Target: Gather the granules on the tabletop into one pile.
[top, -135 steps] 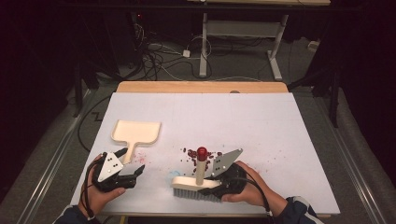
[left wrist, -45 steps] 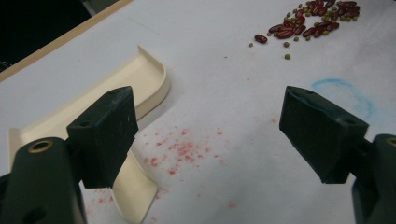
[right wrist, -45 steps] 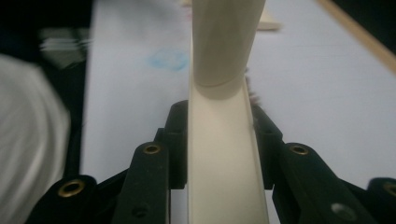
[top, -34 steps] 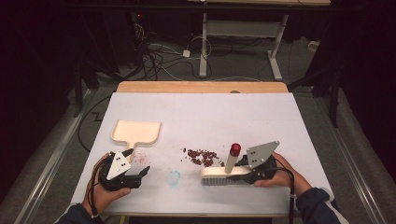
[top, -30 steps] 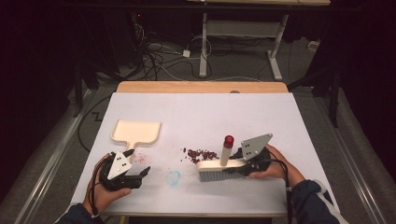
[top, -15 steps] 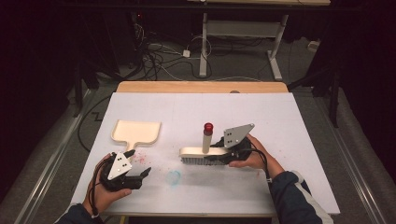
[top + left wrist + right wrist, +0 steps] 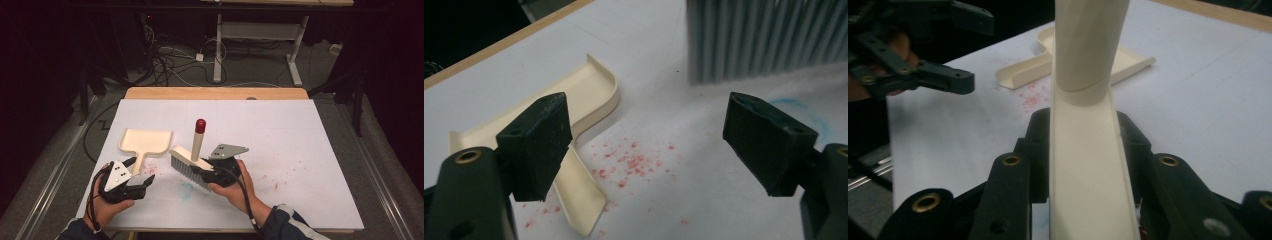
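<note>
Readable text: none in any view.
Brush: plain cream back and handle, no lettering or brand.
Dustpan: plain cream, no label.
Table: white top bears only red and blue smudges, no writing or numbers.
Grippers' grey plates: small holes, no markings.

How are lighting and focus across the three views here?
High view: table evenly lit, surroundings dark, image soft. Left gripper view: brush bristles blurred, dustpan sharper. Right gripper view: brush's handle close up and soft, left edge dim.
</note>
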Tool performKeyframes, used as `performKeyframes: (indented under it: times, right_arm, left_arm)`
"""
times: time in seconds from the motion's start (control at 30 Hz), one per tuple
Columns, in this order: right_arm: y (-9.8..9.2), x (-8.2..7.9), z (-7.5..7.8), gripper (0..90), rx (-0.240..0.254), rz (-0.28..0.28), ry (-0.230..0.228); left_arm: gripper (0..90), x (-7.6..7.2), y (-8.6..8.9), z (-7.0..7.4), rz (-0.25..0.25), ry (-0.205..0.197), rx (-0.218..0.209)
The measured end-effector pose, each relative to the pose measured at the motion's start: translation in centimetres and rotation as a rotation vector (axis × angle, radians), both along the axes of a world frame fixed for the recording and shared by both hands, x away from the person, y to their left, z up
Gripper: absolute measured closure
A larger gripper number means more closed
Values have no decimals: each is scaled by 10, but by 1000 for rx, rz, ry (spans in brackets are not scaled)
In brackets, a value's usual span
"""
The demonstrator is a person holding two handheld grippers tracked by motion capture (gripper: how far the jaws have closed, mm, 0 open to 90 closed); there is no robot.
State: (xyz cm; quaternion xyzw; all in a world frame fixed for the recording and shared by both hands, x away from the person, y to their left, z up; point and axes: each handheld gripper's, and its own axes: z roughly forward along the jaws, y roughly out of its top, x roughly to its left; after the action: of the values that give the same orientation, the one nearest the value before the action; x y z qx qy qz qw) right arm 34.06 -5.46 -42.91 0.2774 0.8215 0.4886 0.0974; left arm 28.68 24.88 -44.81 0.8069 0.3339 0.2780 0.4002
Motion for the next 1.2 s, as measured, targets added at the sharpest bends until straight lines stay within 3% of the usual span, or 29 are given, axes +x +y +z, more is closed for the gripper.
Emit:
performKeyframes:
  times: [0.1, 0.17, 0.27, 0.6, 0.77, 1.2]
  right_arm:
    - [10, 4, -12, 675, -13, -60, 48]
    - [13, 8, -17, 676, -30, -121, 18]
    - [9, 14, -18, 673, -50, -190, 29]
    - [-34, 16, -17, 671, -43, -311, 73]
    - [-52, 14, -17, 671, -34, -337, 95]
    - [-74, 8, -8, 674, -47, -383, 80]
  left_arm:
    - [193, 0, -2, -2, -7, 8, 9]
    - [193, 0, -3, -2, -11, 10, 13]
    - [193, 0, -4, -3, -17, 12, 13]
    - [193, 0, -9, -4, -44, 11, 43]
    - [193, 1, -11, -5, -50, 14, 46]
    - [193, 0, -14, -6, -68, 22, 57]
